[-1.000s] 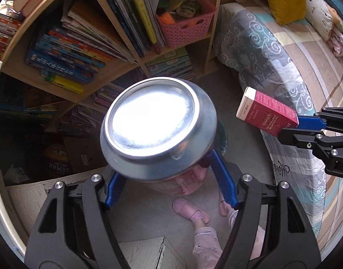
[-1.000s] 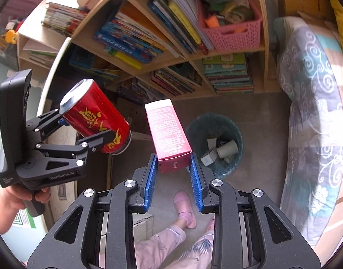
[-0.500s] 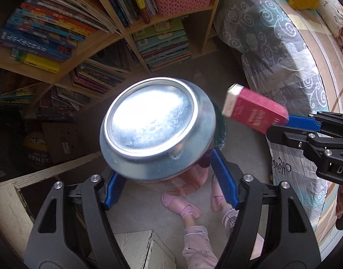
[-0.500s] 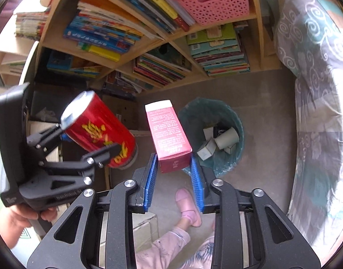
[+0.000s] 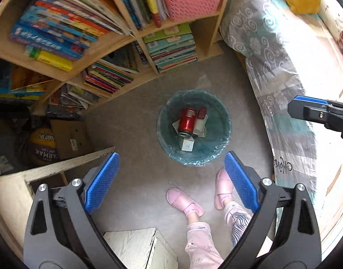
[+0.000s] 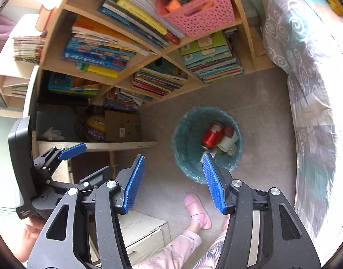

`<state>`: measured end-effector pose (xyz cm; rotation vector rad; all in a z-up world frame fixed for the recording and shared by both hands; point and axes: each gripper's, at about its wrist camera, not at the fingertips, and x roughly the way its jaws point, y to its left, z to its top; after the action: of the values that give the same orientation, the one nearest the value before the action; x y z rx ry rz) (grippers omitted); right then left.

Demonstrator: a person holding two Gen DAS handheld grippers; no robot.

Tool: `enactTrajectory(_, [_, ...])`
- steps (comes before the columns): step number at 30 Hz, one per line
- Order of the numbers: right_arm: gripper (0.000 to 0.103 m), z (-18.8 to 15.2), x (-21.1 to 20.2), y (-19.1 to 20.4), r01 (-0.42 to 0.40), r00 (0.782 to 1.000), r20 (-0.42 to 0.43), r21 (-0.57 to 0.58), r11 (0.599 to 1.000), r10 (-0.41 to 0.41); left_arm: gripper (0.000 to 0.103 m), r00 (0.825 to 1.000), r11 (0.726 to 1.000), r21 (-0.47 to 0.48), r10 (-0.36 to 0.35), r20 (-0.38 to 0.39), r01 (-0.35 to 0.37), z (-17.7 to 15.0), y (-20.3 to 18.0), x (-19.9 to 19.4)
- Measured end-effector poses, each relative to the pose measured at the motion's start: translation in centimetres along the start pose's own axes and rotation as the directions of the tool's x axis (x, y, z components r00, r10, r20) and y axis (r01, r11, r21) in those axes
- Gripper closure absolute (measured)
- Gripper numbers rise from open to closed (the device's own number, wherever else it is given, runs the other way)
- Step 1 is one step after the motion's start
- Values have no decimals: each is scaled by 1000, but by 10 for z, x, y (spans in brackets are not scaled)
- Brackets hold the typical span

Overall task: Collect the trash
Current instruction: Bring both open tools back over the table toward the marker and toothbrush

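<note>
A round teal bin (image 5: 218, 116) lined with plastic stands on the grey floor; it also shows in the right wrist view (image 6: 185, 139). Inside lie a red can (image 5: 187, 121) (image 6: 212, 135), a dark red carton (image 5: 202, 112) (image 6: 229, 130) and several pale small boxes (image 5: 187, 144). My left gripper (image 5: 171, 179) is open and empty, high above the bin. My right gripper (image 6: 173, 180) is open and empty too, above the bin's near rim. Its blue fingertip (image 5: 310, 100) shows at the right edge of the left wrist view.
A wooden bookshelf (image 5: 135, 38) full of books, with a pink basket (image 5: 191, 2), stands behind the bin. A bed with a patterned cover (image 5: 290, 85) is on the right. A cardboard box (image 5: 70, 139) and a ball (image 5: 42, 148) sit at left. My pink-slippered feet (image 5: 185, 201) are below.
Both grippers have opened. The red can has left my left gripper and the red carton my right gripper; both now lie in the bin.
</note>
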<state>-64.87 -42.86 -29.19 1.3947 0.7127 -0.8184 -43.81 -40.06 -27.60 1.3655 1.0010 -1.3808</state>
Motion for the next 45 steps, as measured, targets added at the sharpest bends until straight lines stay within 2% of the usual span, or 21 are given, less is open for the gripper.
enactTrajectory(5, [47, -6, -24, 43, -52, 999, 0, -68, 996, 52, 11, 999, 998, -57, 13, 51, -11, -17, 22, -48])
enactTrajectory(10, [43, -9, -46, 100, -114, 993, -9, -166, 979, 114, 8, 991, 989, -137, 64, 116, -47, -39, 52, -110])
enactTrajectory(13, [41, -9, -53, 139, -161, 987, -44, -239, 958, 155, 7, 980, 976, -198, 121, 155, -90, -59, 73, -149])
enactTrajectory(18, [36, -14, -59, 212, -216, 976, -97, -353, 910, 194, 7, 958, 935, -327, 209, 197, -137, -104, 125, -207])
enactTrajectory(24, [30, -42, -55, 319, -282, 959, -129, -485, 828, 251, 7, 935, 872, -445, 309, 174, -206, -167, 206, -250])
enactTrajectory(27, [30, -62, -39, 368, -294, 956, -139, -505, 812, 259, 7, 928, 845, -484, 339, 156, -227, -209, 251, -260])
enactTrajectory(29, [30, -76, -24, 399, -342, 940, -171, -485, 805, 295, 7, 926, 836, -498, 346, 153, -231, -233, 275, -264])
enactTrajectory(32, [30, -99, 2, 446, -345, 938, -213, -506, 791, 273, 7, 923, 821, -511, 364, 126, -254, -271, 314, -263])
enactTrajectory(35, [30, -125, 23, 486, -363, 930, -257, -515, 776, 264, 7, 928, 812, -519, 361, 89, -266, -306, 352, -253])
enactTrajectory(41, [30, -166, 65, 544, -351, 927, -316, -534, 769, 203, 7, 919, 811, -494, 391, 58, -314, -352, 405, -244])
enactTrajectory(45, [30, -187, 90, 570, -346, 922, -347, -542, 766, 171, 7, 921, 819, -482, 384, 58, -311, -364, 437, -232])
